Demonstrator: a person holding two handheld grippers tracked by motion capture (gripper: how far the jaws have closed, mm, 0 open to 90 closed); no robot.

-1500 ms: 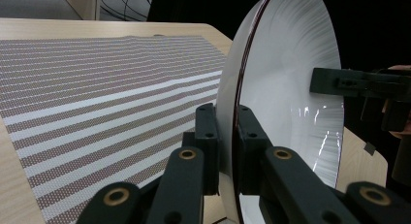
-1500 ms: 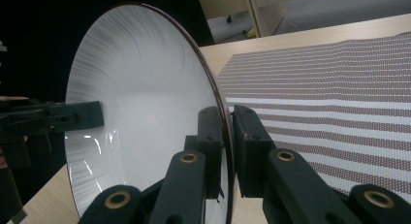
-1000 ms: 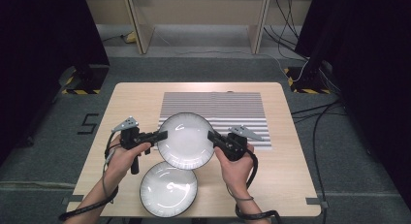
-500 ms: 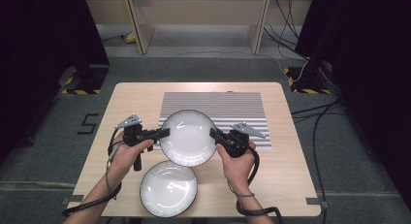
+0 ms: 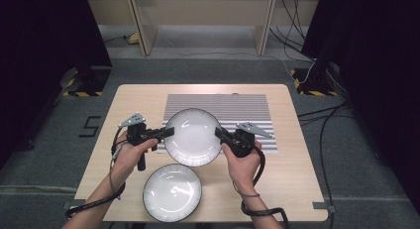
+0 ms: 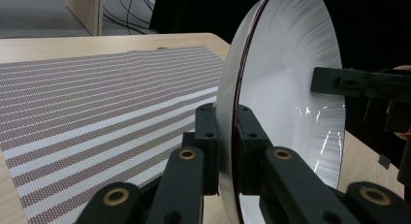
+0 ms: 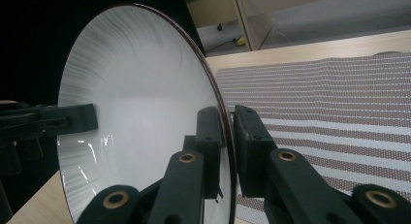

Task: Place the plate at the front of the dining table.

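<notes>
A white plate (image 5: 193, 137) with a dark rim is held above the table between both grippers. My left gripper (image 5: 167, 132) is shut on its left rim, and in the left gripper view its pads clamp the plate (image 6: 286, 88) edge at the gripper (image 6: 227, 151). My right gripper (image 5: 218, 133) is shut on the opposite rim; in the right gripper view the jaws pinch the plate (image 7: 135, 107) at the gripper (image 7: 228, 151). A second white plate (image 5: 172, 192) lies flat on the table near the front edge, below the held one.
A striped placemat (image 5: 233, 110) covers the middle back of the wooden table (image 5: 292, 179). Table legs and cables stand on the grey floor beyond the far edge. Bare wood lies to the right of the plates.
The held plate and both grippers have shifted very slightly upward and away from the front plate; otherwise nothing moved.
</notes>
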